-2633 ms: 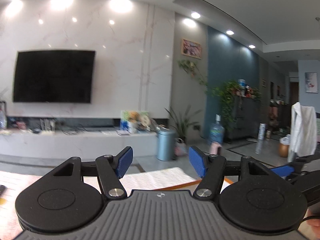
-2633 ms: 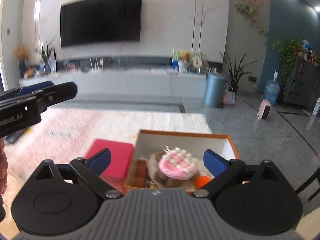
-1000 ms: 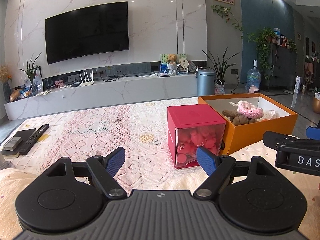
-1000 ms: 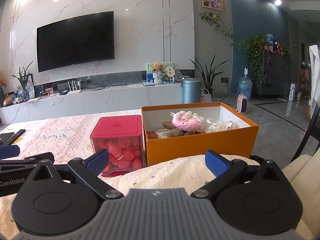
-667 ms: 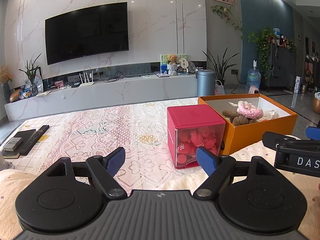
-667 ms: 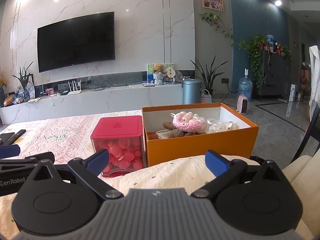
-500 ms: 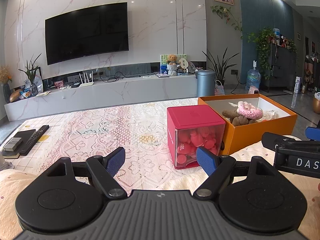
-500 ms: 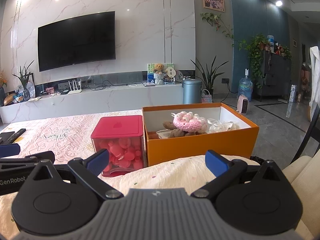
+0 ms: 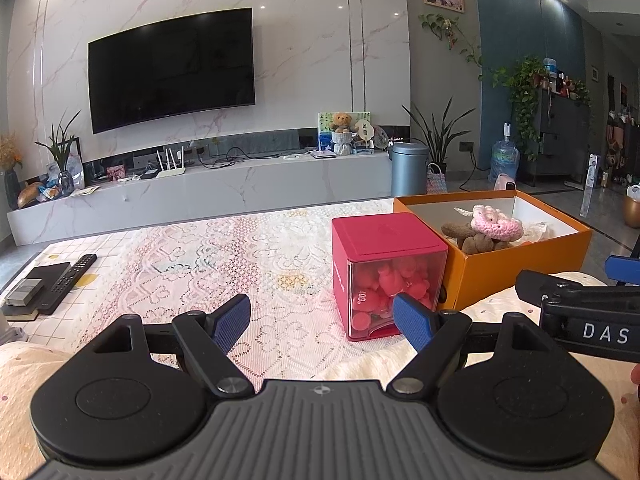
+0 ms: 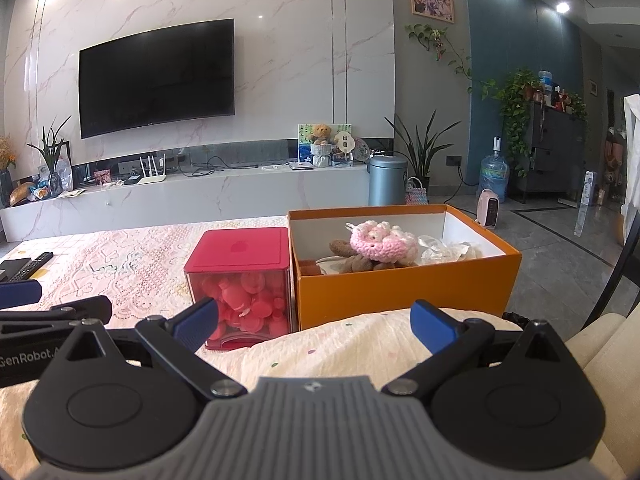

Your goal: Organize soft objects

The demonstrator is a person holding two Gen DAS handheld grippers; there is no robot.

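- On the bench [image 9: 248, 248], which is covered with a lace cloth, an orange box [image 10: 404, 286] stands open, and a red cube box [image 10: 240, 280] stands touching its left side.
- Inside the orange box I see the soft objects: a pink crochet piece [image 10: 382, 244] lying on a brown plush toy [image 10: 352, 262], with some crumpled clear wrapping [image 10: 444, 252] to the right of them.
- My right tool [image 10: 312, 322] is open and holds nothing. My left tool [image 9: 320, 316] is also open and empty.
- The relation that matters: from the right tool the orange box lies straight ahead and near, a little to the right, with a fold of pale dotted fabric [image 10: 360, 344] between us. From the left tool the same box lies ahead but far to the right, behind the red cube box. So I judge that the right hand is the nearer one for reaching the soft objects.
- The long axis of the orange box runs across the right wrist view, left to right, so its long front wall faces me.
- Writing: the body of the left tool shows "GenRobot.A", cut at the edge, in the right wrist view. The right tool shows "DAS" in the left wrist view. The red cube box has "100" on something inside; the rest is too small to read.
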